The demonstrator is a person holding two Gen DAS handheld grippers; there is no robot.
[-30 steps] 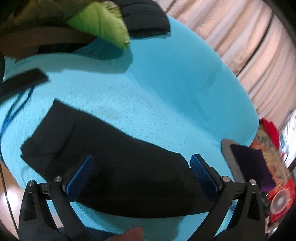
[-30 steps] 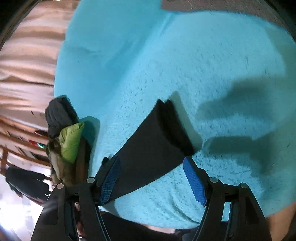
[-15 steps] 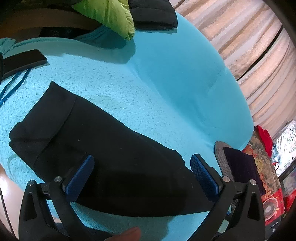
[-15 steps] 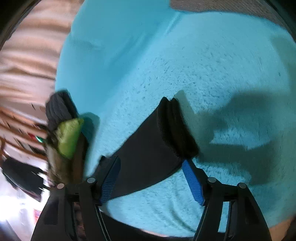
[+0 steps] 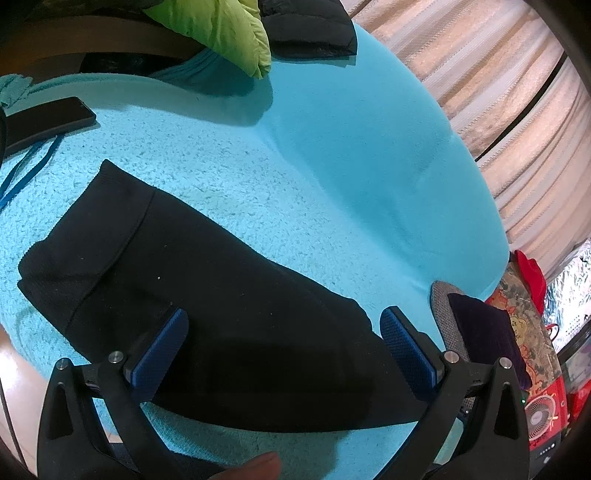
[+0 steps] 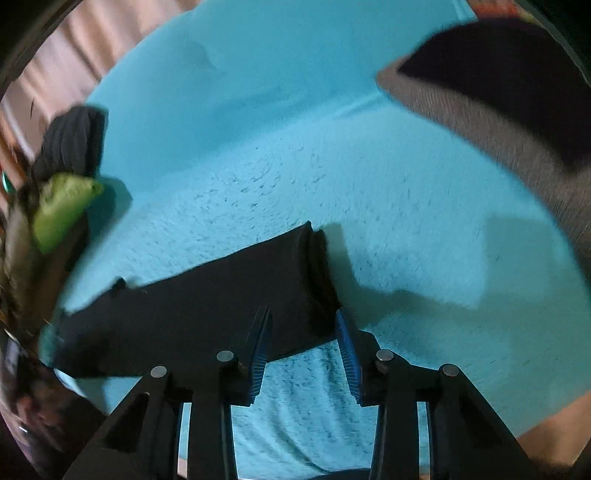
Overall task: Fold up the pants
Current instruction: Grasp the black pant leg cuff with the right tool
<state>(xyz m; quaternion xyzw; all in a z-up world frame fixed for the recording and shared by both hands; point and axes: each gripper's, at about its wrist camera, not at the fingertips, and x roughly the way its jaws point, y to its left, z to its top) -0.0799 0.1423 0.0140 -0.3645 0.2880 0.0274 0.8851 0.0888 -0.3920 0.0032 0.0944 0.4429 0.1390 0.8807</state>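
Note:
Black pants (image 5: 221, 277) lie folded into a long flat strip on a fluffy turquoise blanket (image 5: 332, 147). My left gripper (image 5: 282, 314) hovers over the middle of the strip, jaws wide open, with nothing pinched. In the right wrist view the pants (image 6: 207, 295) run from the left to a thick folded end near the centre. My right gripper (image 6: 303, 312) hangs just above that end with its jaws closing. The blue pads stand either side of the end's near corner and do not press on it. The picture is blurred by motion.
A dark phone (image 5: 48, 122) and a blue cord (image 5: 26, 173) lie at the blanket's left. A green jacket (image 5: 221, 29) and a black garment (image 5: 306, 26) are heaped at the far edge. A grey cushion (image 5: 443, 325) sits off the right edge, before a curtain (image 5: 498, 92). A fingertip (image 5: 258, 465) shows below.
My right gripper's jaws have narrowed a lot, and the gripper has rolled and lifted, so the pants' end now lies across the view. The left gripper has barely shifted and stays open.

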